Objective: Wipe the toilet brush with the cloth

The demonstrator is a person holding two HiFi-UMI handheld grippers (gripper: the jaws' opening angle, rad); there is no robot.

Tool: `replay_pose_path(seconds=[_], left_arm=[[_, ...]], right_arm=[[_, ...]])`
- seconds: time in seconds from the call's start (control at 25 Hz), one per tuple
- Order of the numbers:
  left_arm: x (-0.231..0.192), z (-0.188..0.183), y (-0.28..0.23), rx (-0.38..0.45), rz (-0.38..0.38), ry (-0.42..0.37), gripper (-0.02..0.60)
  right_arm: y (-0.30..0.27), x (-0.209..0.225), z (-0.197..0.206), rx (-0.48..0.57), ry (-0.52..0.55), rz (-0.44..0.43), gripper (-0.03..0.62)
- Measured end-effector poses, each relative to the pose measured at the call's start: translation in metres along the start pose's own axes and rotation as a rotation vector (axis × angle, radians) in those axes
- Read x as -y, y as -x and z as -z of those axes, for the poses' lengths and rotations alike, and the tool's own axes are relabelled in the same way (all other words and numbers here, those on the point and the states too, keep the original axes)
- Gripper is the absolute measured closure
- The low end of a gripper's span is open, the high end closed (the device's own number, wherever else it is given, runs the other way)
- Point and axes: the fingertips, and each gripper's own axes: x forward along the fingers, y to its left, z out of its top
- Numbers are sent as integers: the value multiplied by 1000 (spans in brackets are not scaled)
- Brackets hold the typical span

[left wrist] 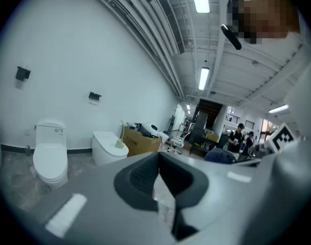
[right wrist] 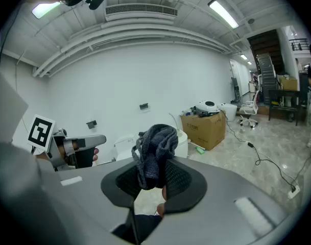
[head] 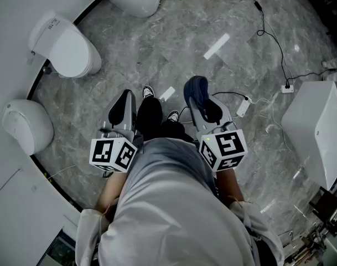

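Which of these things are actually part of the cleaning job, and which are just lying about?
Job: dark cloth, held by the right gripper; left gripper, shut and empty. No toilet brush in view.
Lying about: three toilets, cardboard box, floor cables.

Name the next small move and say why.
Probably turn toward the toilets and search there: the right gripper is shut on the cloth, the left gripper is shut on nothing, and no toilet brush shows in any view.
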Motion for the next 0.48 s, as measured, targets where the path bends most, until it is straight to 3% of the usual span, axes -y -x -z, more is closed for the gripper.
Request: replay_pose_path(seconds=[0.24,0.36,0.48], left_arm=[[-4,-2,-15,-25,-16,-19,581],[-2,-3,-30,-54,17,-10,581],[-12,-9,-44,-60,33,7,581]], right_arm=[[-10,9,-3,-1,-53,-26,511],[-14,14,-15,30,-131,-77,510],[-31,16,-22,16,-128,-80,510]])
